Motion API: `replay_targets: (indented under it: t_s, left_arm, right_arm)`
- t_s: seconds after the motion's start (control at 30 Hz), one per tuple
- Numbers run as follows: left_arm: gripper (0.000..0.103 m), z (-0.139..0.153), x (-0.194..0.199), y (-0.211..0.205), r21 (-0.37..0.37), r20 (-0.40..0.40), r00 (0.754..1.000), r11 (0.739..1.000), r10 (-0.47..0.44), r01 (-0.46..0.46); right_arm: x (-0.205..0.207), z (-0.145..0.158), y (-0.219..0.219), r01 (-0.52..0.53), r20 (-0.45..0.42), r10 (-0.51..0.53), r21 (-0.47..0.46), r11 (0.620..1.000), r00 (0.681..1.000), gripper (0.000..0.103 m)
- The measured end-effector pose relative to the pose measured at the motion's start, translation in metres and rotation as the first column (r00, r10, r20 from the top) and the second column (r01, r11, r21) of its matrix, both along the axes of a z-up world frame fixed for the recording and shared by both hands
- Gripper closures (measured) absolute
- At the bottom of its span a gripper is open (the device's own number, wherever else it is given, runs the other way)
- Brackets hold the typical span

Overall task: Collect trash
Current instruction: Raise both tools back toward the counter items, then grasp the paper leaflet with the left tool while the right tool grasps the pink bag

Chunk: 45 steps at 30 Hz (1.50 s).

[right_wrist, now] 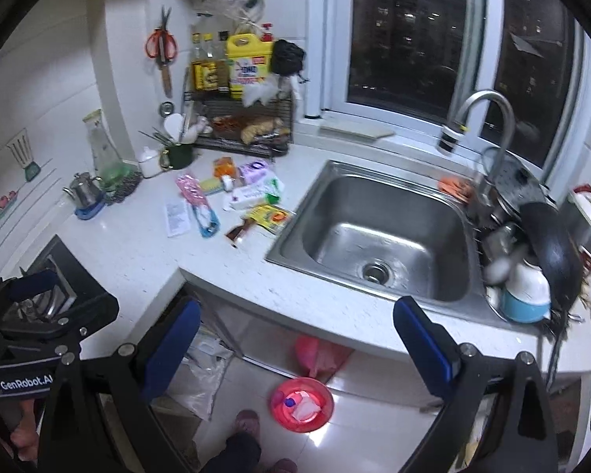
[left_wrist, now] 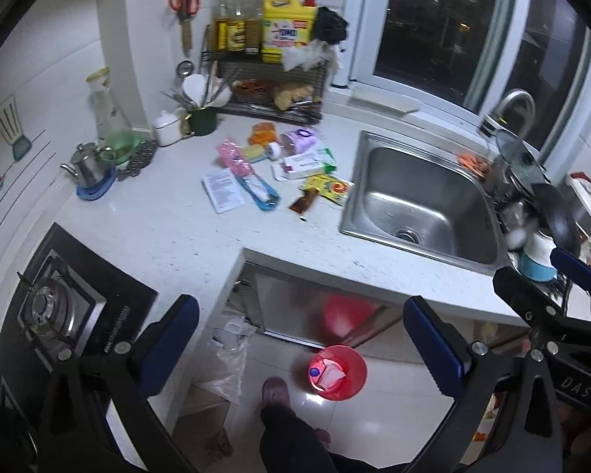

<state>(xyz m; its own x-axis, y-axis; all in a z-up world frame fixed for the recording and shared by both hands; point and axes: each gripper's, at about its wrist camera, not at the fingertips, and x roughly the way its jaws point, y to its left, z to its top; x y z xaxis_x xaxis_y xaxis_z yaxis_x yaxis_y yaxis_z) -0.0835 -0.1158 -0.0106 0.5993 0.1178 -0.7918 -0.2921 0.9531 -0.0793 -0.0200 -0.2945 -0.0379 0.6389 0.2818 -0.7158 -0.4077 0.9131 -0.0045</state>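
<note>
Scattered wrappers (left_wrist: 279, 169) on countertop, seemingly flat

"GenRobot.AI" on left gripper (right_wrist: 27, 384); "DAS" on right gripper (left_wrist: 575, 388)

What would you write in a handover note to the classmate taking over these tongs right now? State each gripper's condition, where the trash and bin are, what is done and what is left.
Left tongs: open, empty, held above the floor in front of the counter.
Right tongs: open, empty, at a similar height.
Trash: a pile of wrappers and packets lies on the white counter, left of the sink. The sink basin looks empty.
Bin: red bucket on the floor below the counter, already holding a few pieces.
Done: some trash is binned.
Left: the counter pile, piece by piece, into the bucket.
</note>
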Motion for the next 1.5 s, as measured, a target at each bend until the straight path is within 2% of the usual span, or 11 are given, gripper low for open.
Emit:
replay_targets:
  t_s: [0.23, 0.53, 0.7, 0.9, 1.1, 1.3, 1.5]
  left_arm:
    - [0.000, -0.010, 0.031, 0.046, 0.022, -0.026, 0.997, 0.997, 0.076, -0.075]
    - [0.000, -0.042, 0.110, 0.129, -0.043, -0.103, 0.989, 0.993, 0.109, -0.114]
    - [0.000, -0.070, 0.155, 0.176, -0.101, -0.162, 0.982, 0.988, 0.101, -0.118]
    - [0.000, -0.116, 0.194, 0.223, -0.162, -0.257, 0.962, 0.977, 0.091, -0.136]
    - [0.000, -0.156, 0.225, 0.250, -0.233, -0.334, 0.940, 0.959, 0.075, -0.160]
    - [0.000, -0.187, 0.255, 0.258, -0.303, -0.392, 0.919, 0.938, 0.039, -0.168]
    - [0.000, -0.204, 0.284, 0.256, -0.305, -0.421, 0.907, 0.942, 0.002, -0.143]
  right_arm:
    - [0.038, -0.006, 0.047, -0.076, -0.015, 0.076, 0.013, 0.997, 0.997, 0.004]
    - [0.114, -0.030, 0.122, -0.123, -0.072, 0.122, -0.008, 0.992, 0.990, 0.004]
    - [0.153, -0.049, 0.164, -0.124, -0.107, 0.117, -0.060, 0.990, 0.987, 0.005]
    - [0.192, -0.083, 0.210, -0.135, -0.198, 0.112, -0.108, 0.985, 0.974, 0.005]
    - [0.221, -0.112, 0.244, -0.151, -0.265, 0.110, -0.140, 0.979, 0.958, 0.005]
    - [0.246, -0.135, 0.254, -0.131, -0.309, 0.070, -0.182, 0.975, 0.948, 0.005]
    - [0.270, -0.152, 0.253, -0.091, -0.331, 0.011, -0.226, 0.970, 0.943, 0.005]
